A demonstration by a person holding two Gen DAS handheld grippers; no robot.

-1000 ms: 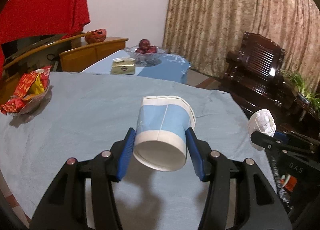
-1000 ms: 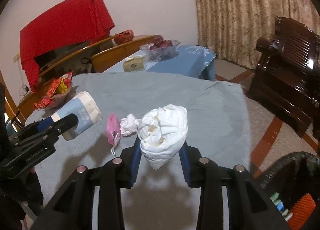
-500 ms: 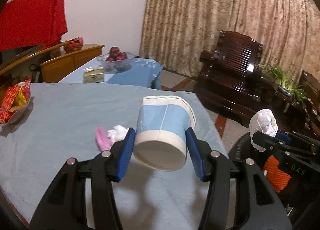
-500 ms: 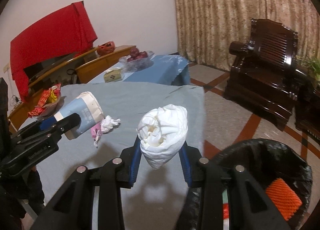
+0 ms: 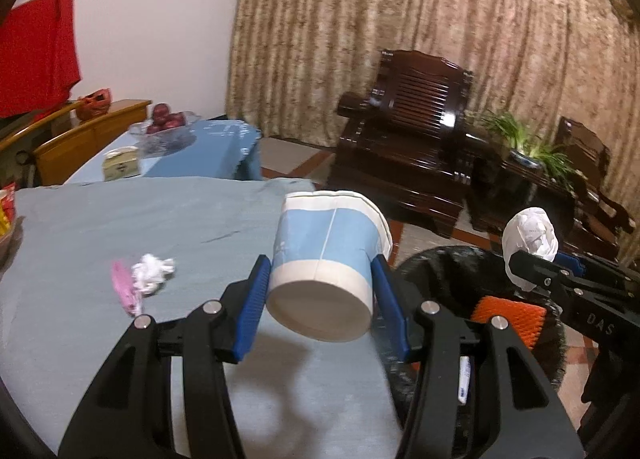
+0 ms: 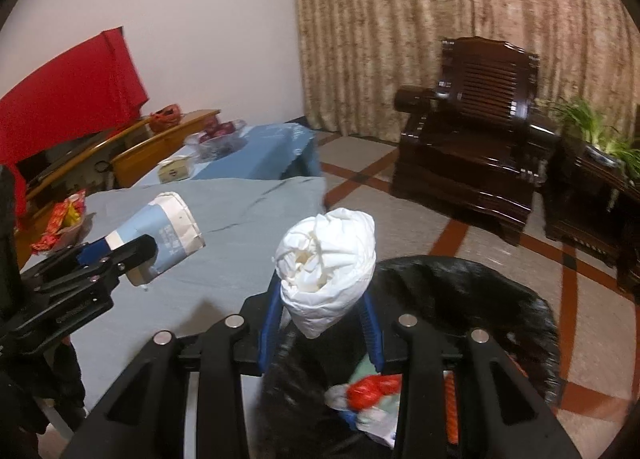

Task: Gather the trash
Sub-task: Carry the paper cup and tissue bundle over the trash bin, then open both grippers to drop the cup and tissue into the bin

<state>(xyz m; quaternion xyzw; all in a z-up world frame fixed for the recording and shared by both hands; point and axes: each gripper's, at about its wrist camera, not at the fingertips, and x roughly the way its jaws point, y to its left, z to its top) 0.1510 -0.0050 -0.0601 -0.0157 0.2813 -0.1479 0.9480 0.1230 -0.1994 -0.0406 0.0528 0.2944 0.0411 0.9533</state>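
Observation:
My left gripper (image 5: 322,299) is shut on a blue-and-white paper cup (image 5: 326,263), held on its side above the right end of the grey-clothed table (image 5: 120,227); the right wrist view shows the same cup (image 6: 168,231) at the left. My right gripper (image 6: 322,319) is shut on a crumpled white paper ball (image 6: 326,259), held over the black-lined trash bin (image 6: 460,291). That ball (image 5: 530,237) and bin (image 5: 448,279) also show at the right of the left wrist view. A pink wrapper (image 5: 126,287) and a small white wad (image 5: 152,271) lie on the table.
The bin holds several pieces of trash, one of them orange (image 5: 508,317). A dark wooden armchair (image 6: 472,139) stands beyond it on the tiled floor. A blue-covered side table with a fruit bowl (image 5: 164,129) and a small box (image 5: 120,163) is behind the grey table.
Both grippers have swung to the right with their loads, from over the table toward the bin. The bin now lies under the right gripper, and the wrapper and wad have slid left in view.

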